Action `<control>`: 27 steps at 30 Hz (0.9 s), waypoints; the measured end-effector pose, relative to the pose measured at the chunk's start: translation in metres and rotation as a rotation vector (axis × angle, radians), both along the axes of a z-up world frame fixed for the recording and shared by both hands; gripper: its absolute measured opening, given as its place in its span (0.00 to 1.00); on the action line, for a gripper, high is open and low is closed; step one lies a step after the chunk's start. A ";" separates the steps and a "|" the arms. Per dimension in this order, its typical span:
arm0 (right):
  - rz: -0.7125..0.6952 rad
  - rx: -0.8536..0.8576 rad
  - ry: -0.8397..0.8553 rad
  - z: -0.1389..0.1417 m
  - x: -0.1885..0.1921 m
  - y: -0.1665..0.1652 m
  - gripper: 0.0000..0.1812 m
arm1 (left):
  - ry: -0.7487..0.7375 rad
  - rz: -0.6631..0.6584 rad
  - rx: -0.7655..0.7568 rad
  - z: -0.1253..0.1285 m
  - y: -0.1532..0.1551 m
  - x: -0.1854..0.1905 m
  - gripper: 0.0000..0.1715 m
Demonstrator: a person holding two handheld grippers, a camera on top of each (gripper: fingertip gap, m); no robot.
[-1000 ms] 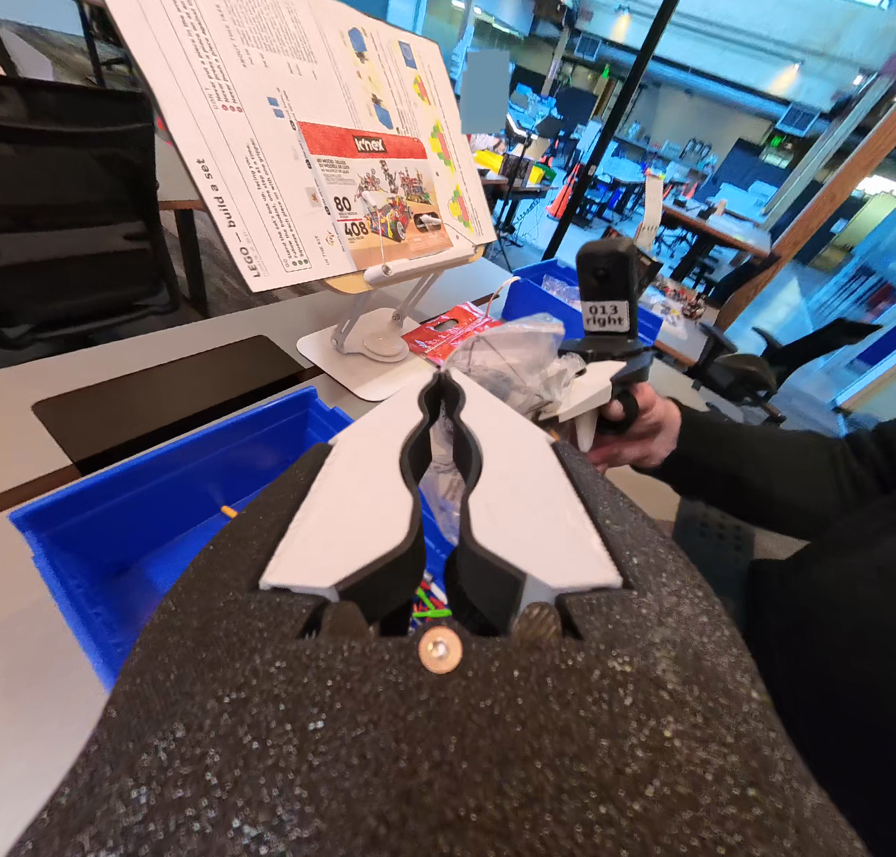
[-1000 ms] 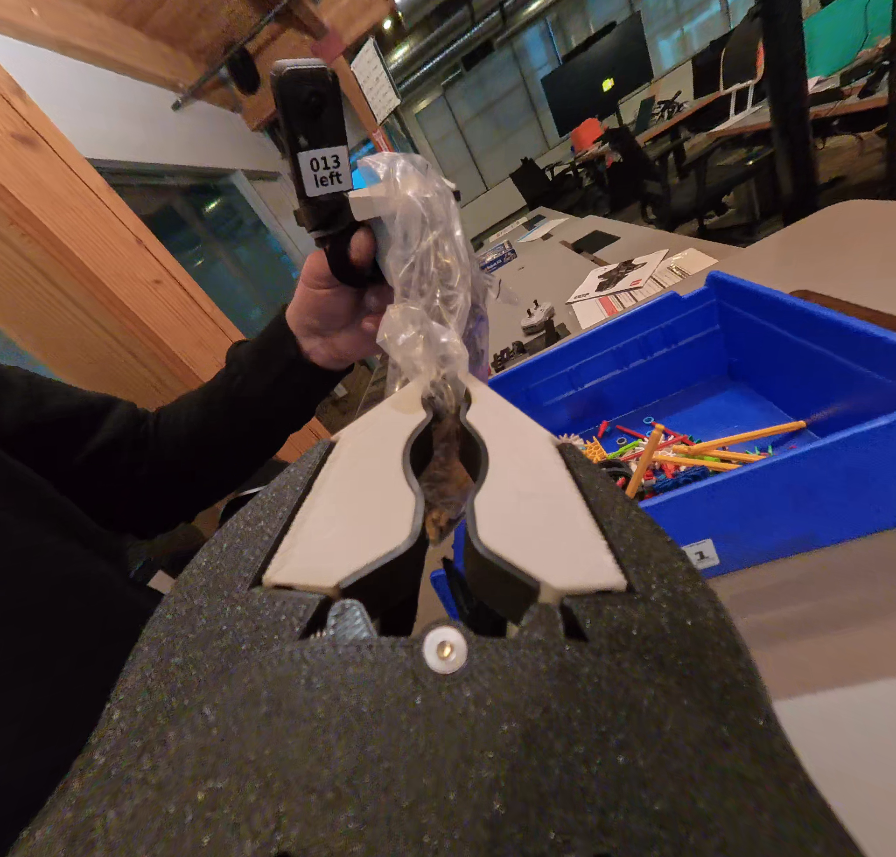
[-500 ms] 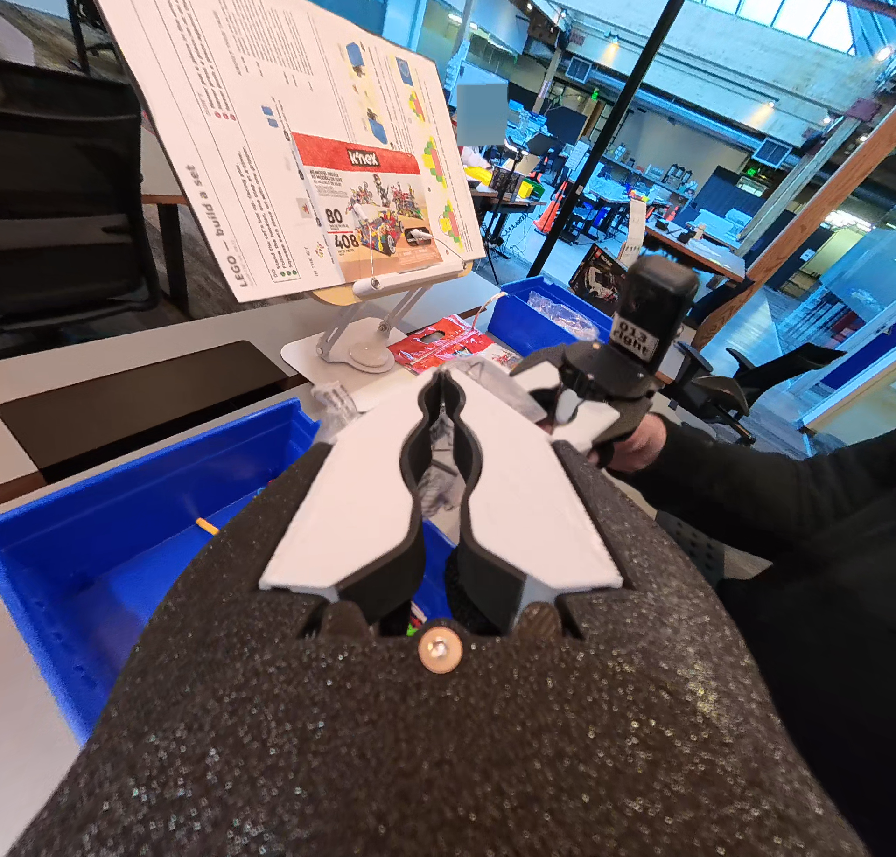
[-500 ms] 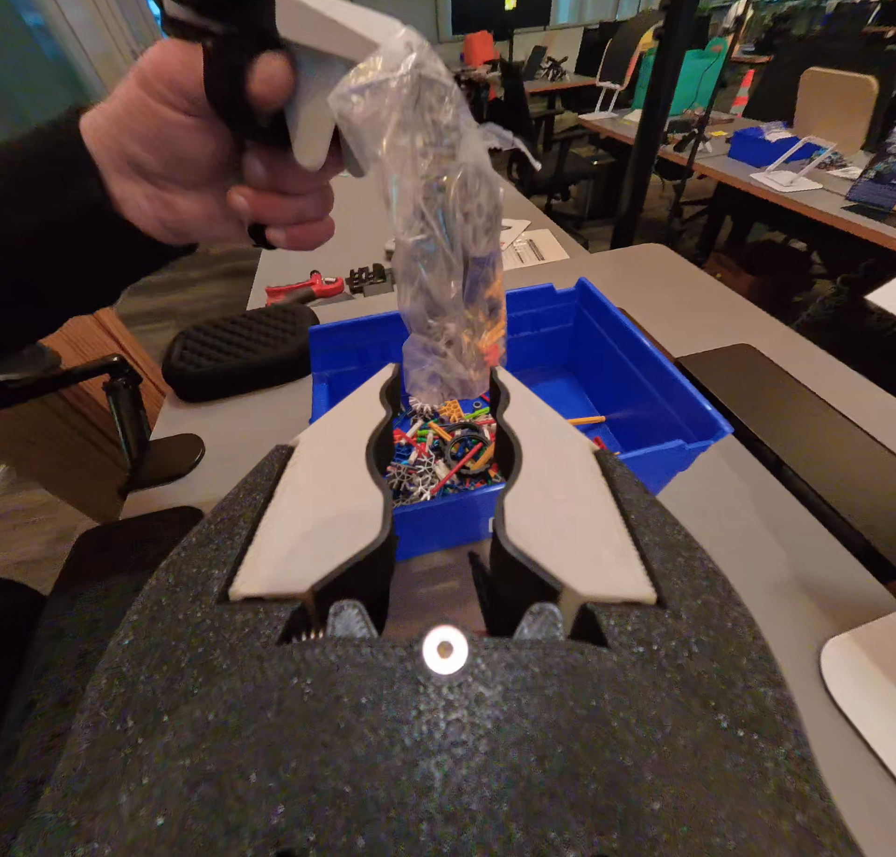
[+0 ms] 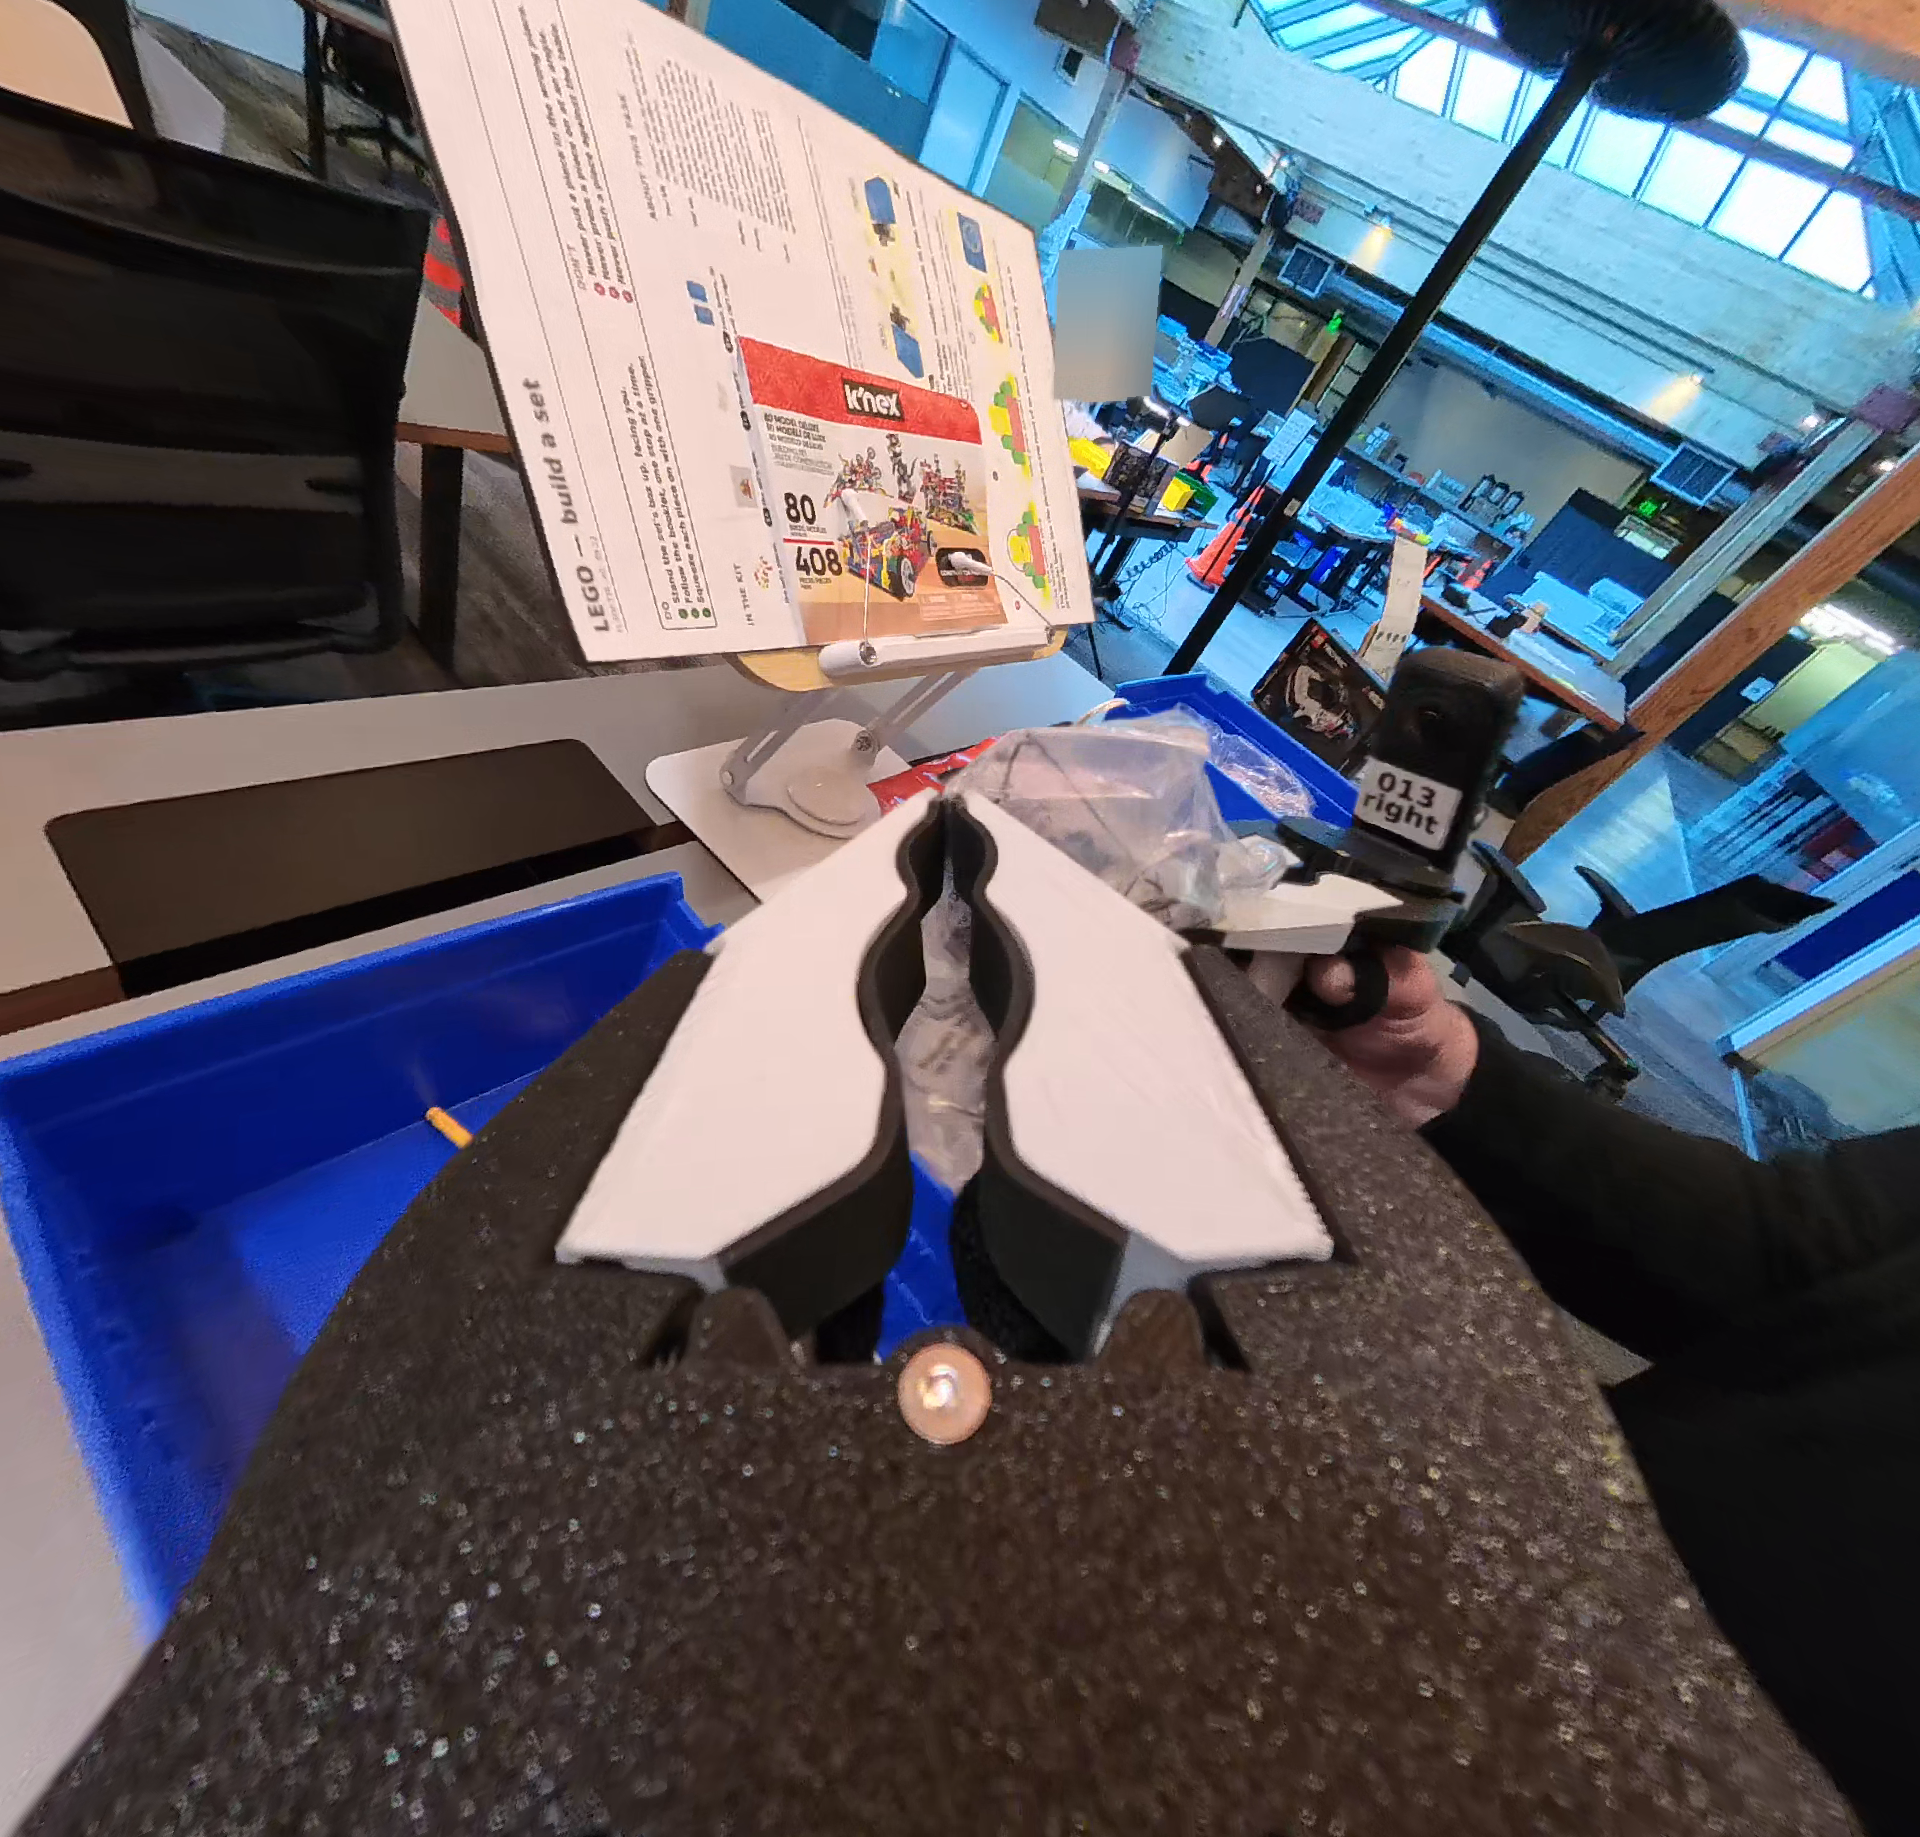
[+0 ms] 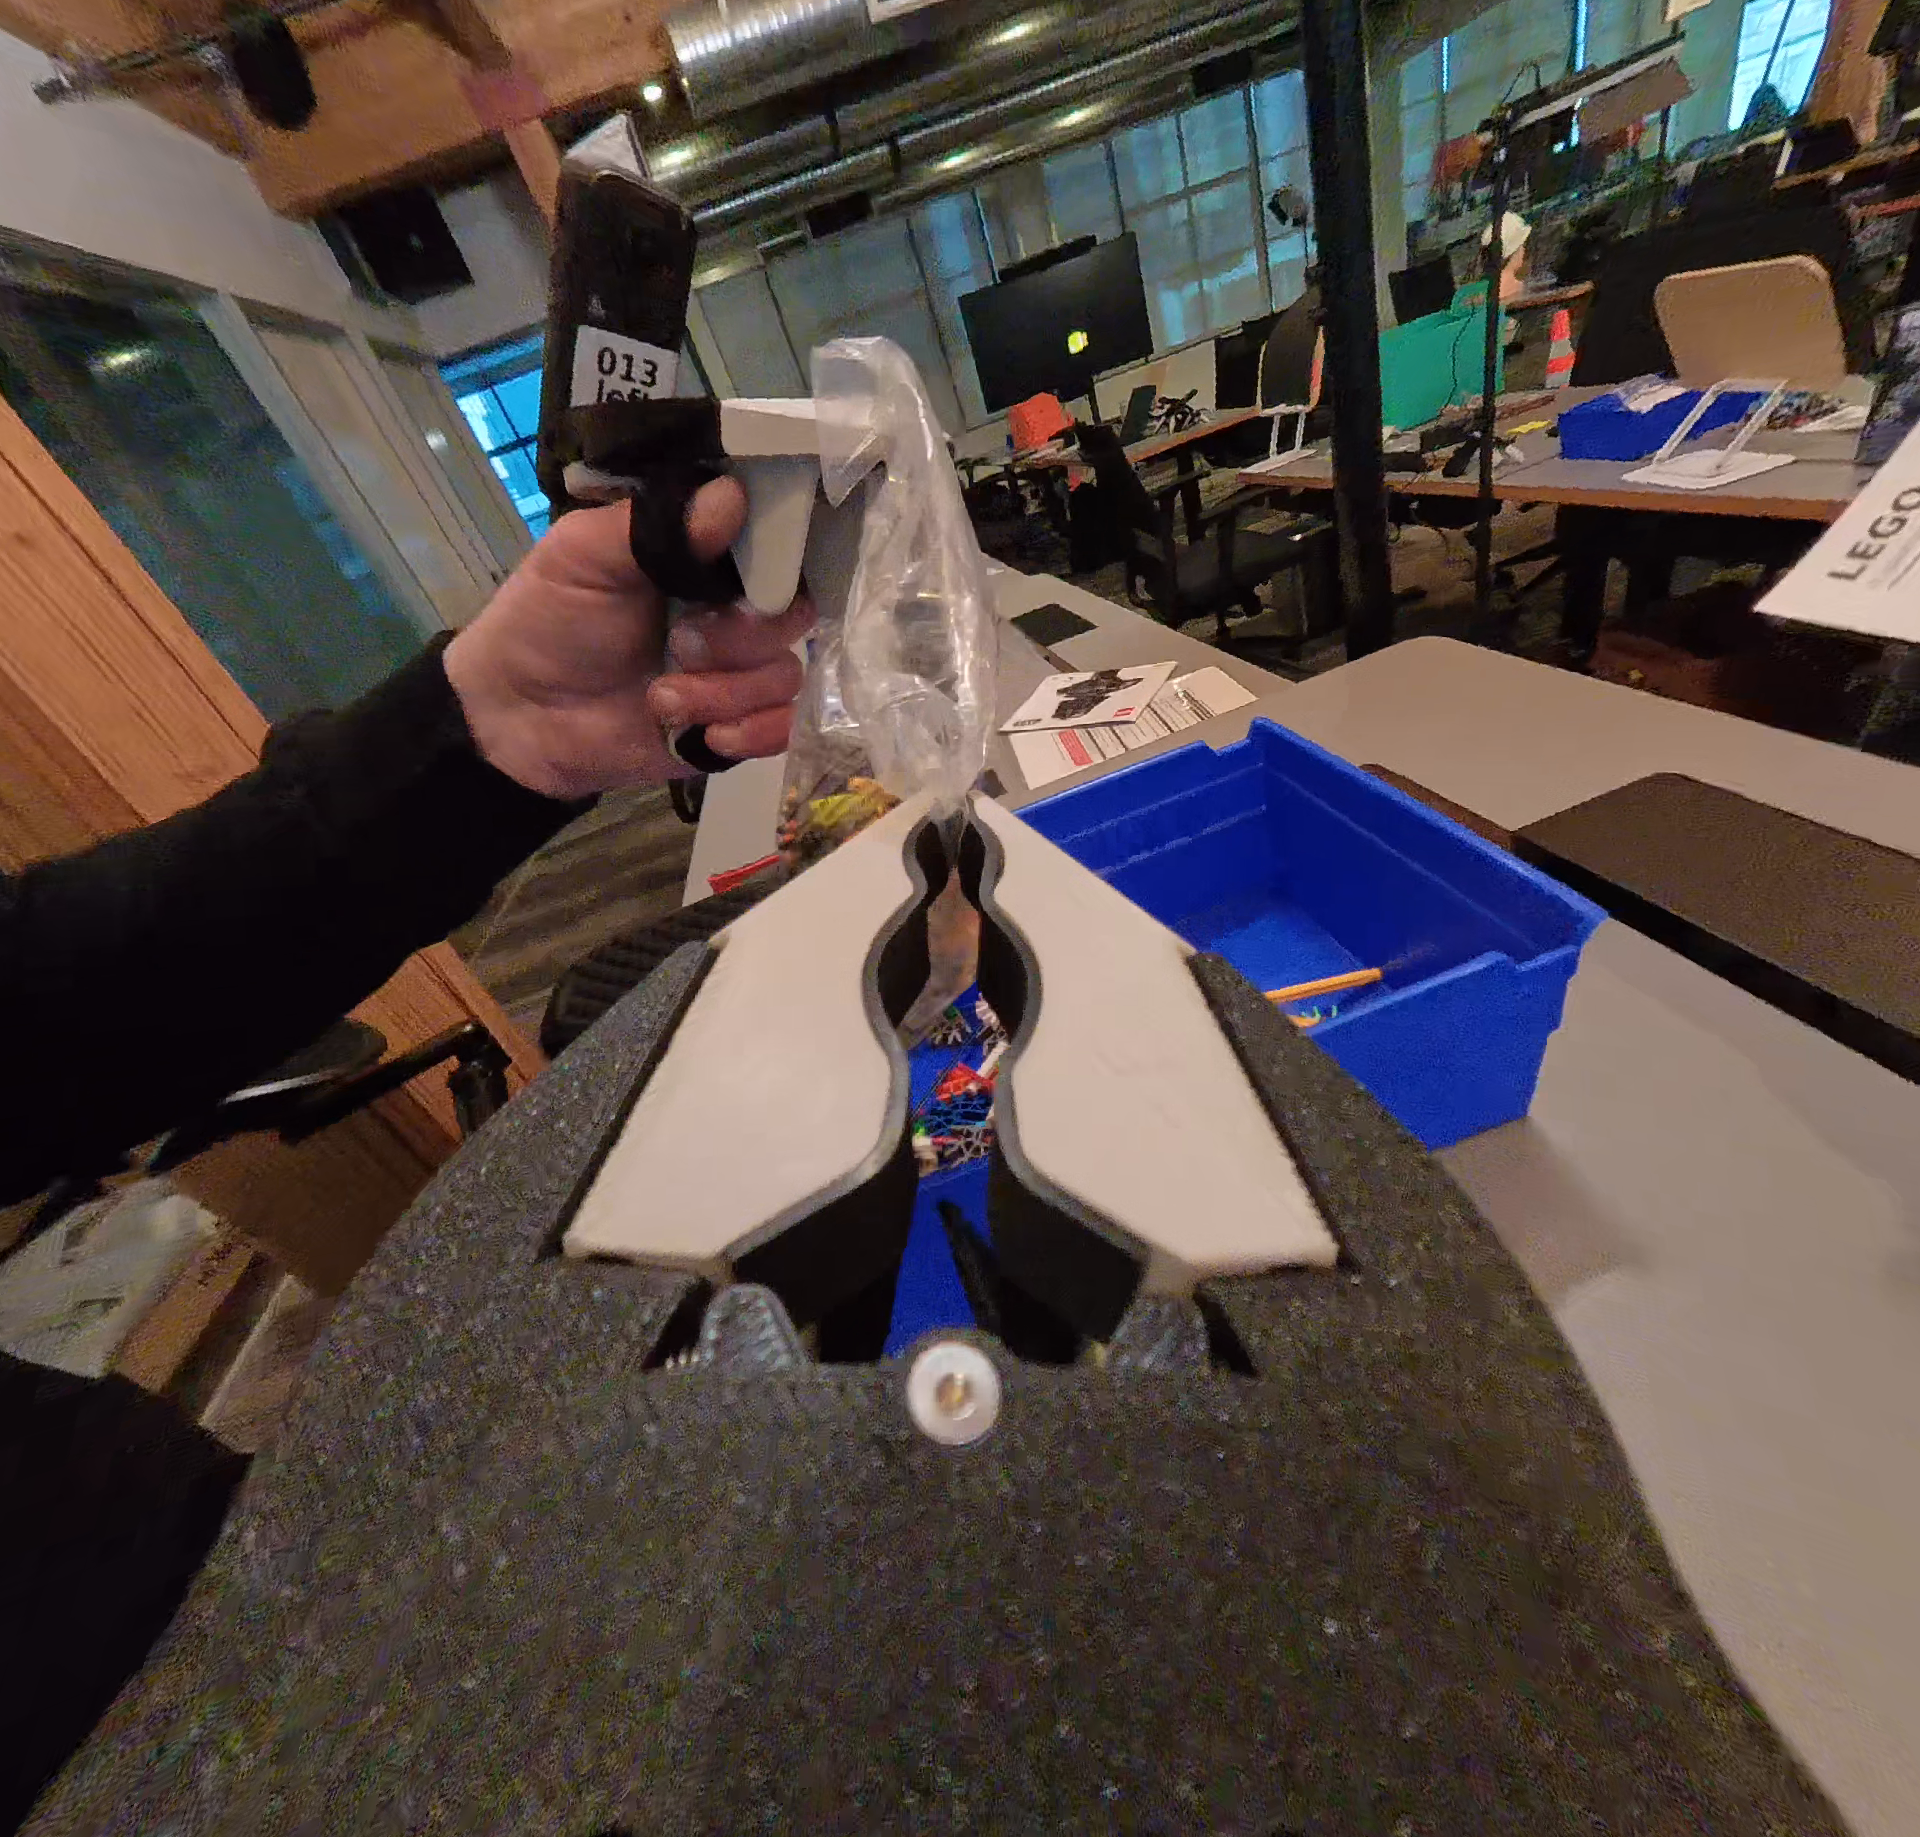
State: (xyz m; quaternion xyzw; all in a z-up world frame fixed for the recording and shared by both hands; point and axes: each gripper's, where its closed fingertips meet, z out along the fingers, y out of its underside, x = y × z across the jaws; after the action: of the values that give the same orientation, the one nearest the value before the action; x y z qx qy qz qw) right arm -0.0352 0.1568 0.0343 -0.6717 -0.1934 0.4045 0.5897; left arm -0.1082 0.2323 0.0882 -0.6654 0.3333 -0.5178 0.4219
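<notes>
A clear plastic bag [image 6: 909,592] with small coloured building pieces inside hangs between my two grippers above a blue bin [image 6: 1351,914]. My left gripper [image 5: 945,816] is shut on one end of the bag [image 5: 1122,811]; it also shows in the right wrist view [image 6: 842,468], held by a hand. My right gripper [image 6: 951,811] is shut on the other end of the bag; it also shows in the left wrist view [image 5: 1247,930]. Loose coloured pieces [image 6: 956,1091] and a yellow rod [image 6: 1325,985] lie in the bin.
A white document stand [image 5: 821,790] holds a printed sheet [image 5: 665,333] and a boxed-set picture behind the bin [image 5: 312,1060]. A dark mat [image 5: 343,842] lies on the grey table [image 6: 1714,1216]. A second blue bin [image 5: 1247,748] and a black pole [image 5: 1382,353] stand beyond. The left gripper's tips are roughly 12 cm from the right gripper's.
The right gripper, open around the bag half a second ago, has shut on its lower end. The bag has tilted up away from the bin, with the left gripper still holding it.
</notes>
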 end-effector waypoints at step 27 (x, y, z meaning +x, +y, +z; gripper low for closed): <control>0.023 0.034 -0.136 0.051 -0.024 0.047 0.00 | 0.163 -0.032 0.145 -0.005 -0.027 -0.009 0.32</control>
State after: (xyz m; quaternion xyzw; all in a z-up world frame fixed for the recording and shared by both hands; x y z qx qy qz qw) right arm -0.0593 0.2037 0.0854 -0.6851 -0.2477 0.3614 0.5819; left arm -0.1172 0.2057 0.0837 -0.6676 0.4138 -0.4432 0.4321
